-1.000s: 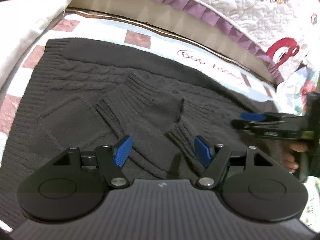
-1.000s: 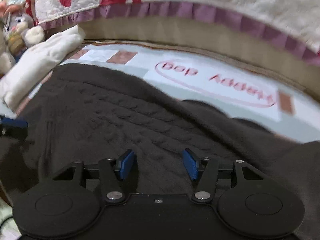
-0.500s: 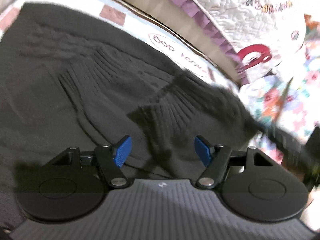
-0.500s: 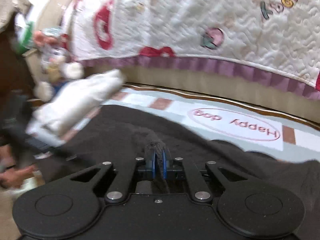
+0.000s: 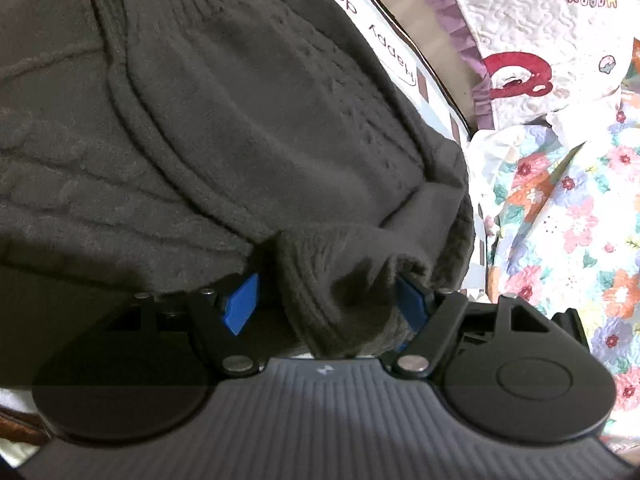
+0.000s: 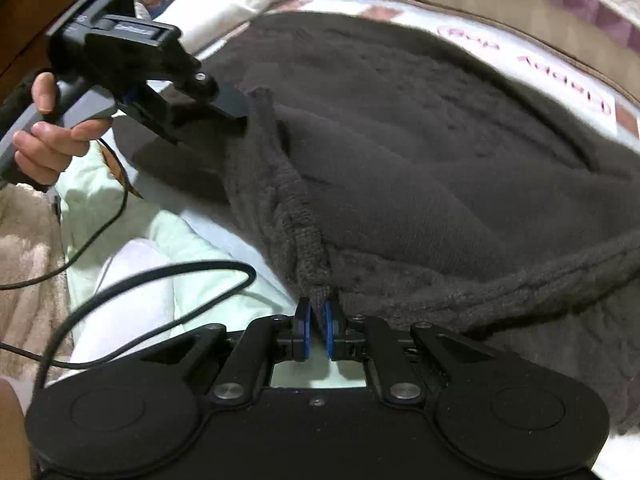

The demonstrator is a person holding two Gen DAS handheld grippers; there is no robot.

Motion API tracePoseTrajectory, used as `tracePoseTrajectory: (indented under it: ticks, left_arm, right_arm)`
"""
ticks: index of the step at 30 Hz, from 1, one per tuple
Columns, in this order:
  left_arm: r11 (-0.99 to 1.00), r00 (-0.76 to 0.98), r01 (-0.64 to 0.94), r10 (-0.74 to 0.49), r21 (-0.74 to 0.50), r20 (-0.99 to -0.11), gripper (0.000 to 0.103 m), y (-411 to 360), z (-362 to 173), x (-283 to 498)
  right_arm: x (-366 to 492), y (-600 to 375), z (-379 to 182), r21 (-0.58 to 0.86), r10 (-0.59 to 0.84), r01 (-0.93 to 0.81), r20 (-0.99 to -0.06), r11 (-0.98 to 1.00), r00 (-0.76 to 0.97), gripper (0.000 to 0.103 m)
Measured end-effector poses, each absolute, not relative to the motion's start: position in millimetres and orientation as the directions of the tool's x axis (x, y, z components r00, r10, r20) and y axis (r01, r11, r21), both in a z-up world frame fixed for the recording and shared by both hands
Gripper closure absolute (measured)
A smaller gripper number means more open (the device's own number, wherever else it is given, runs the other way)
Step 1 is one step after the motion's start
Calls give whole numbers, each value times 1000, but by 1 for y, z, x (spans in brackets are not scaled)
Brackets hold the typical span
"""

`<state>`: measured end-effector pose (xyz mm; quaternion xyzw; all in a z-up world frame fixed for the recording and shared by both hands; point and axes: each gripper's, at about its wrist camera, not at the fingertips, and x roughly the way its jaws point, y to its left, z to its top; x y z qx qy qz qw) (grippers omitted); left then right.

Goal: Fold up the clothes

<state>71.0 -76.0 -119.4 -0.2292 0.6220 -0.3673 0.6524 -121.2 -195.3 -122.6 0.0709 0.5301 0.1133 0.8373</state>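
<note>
A dark brown cable-knit sweater (image 5: 240, 120) lies spread on the bed. My left gripper (image 5: 324, 302) is low at the sweater's near edge. Its jaws are opening, and a bunched ribbed hem (image 5: 340, 280) sits between the blue pads, which do not squeeze it. In the right wrist view my right gripper (image 6: 316, 320) is shut on a ribbed edge of the sweater (image 6: 440, 160), and the cloth stretches away from it in a raised ridge. The left gripper (image 6: 234, 114) also shows there at the upper left, held by a hand (image 6: 44, 136), with its tips at the sweater's edge.
A printed mat reading "Happy dog" (image 5: 396, 56) lies under the sweater. A quilt with a purple frill (image 5: 540, 20) runs behind it, and floral fabric (image 5: 560, 220) lies to the right. A white pillow (image 6: 240, 4) sits at the far left, and a black cable (image 6: 160, 276) crosses pale bedding.
My right gripper has shut on the sweater's edge and drawn it sideways, lifting a ridge. My left gripper has dipped and turned to the near edge, so the hem now lies between its jaws.
</note>
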Motion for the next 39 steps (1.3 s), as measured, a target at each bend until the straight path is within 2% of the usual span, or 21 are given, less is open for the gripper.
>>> tracePoseTrajectory:
  ticks: [3,5,6,7,9,10,12,14,15,17,19,23,24,27,29,30,32,33,34,39]
  left_arm:
    - [636,-50,209,-752,-743,-657,30,-82,-123,67]
    - [639,-60,238,-742,-732,-667,35,-87,-126,62]
    - [642,-63,251,-736,-725,-674,49,-89,-127,60]
    - [645,-66,264,-730,-717,-681,79,-91,-127,57]
    - [635,-46,331,-728,-698,-684,86,-95,-115,53]
    - [627,-18,369,-733,-686,-680,87,-95,-105,51]
    - [576,13,378,-786,-725,-618,87,-87,-82,54]
    - [500,61,389,-852,-774,-520,87,-74,-59,57]
    - [477,87,415,-868,-775,-488,87,-69,-48,57]
    - [473,96,436,-871,-766,-483,87,-64,-40,52]
    - [495,52,415,-851,-763,-523,87,-67,-51,46]
    - [560,16,413,-793,-718,-609,87,-74,-68,37]
    - [558,18,414,-795,-719,-606,87,-73,-68,37]
    - [552,27,419,-801,-721,-597,87,-70,-70,38]
    - [549,34,424,-804,-720,-593,87,-66,-72,39]
    - [552,33,424,-802,-718,-597,87,-65,-75,38]
    - [553,40,426,-802,-716,-596,87,-68,-76,40]
    - [553,43,426,-803,-715,-595,87,-69,-76,41]
    - [554,47,427,-803,-715,-594,87,-70,-77,41]
    - [566,166,491,-807,-662,-566,87,-60,-56,53]
  right_arm:
    - [-121,-195,-125,251,275,-111,-880,962,386,93]
    - [-117,-194,-124,258,285,-122,-891,958,353,91]
    - [-114,-193,-123,247,278,-131,-898,960,341,91]
    - [-110,-192,-122,234,268,-140,-904,962,333,91]
    - [-107,-199,-108,252,282,-129,-886,959,367,88]
    - [-107,-207,-95,274,297,-117,-860,955,415,88]
    - [-106,-228,-67,333,322,-76,-790,940,522,84]
    - [-105,-261,-43,428,318,12,-692,904,648,83]
    - [-102,-279,-33,453,281,67,-655,889,701,77]
    - [-83,-299,-28,355,142,169,-700,919,700,74]
    - [-58,-314,-30,212,-4,255,-762,943,648,71]
    - [5,-319,-77,-75,-172,232,-884,970,434,75]
    - [17,-321,-90,-128,-215,242,-900,962,380,74]
    - [32,-328,-119,-196,-271,259,-916,946,296,75]
    - [33,-330,-130,-230,-306,274,-909,934,282,68]
    - [32,-332,-136,-250,-327,277,-902,928,281,60]
    - [33,-336,-144,-277,-354,276,-890,920,287,61]
    - [34,-338,-143,-277,-356,272,-882,922,308,82]
    - [35,-340,-140,-279,-367,282,-866,918,338,89]
    - [45,-394,-98,-52,-332,494,-801,868,499,90]
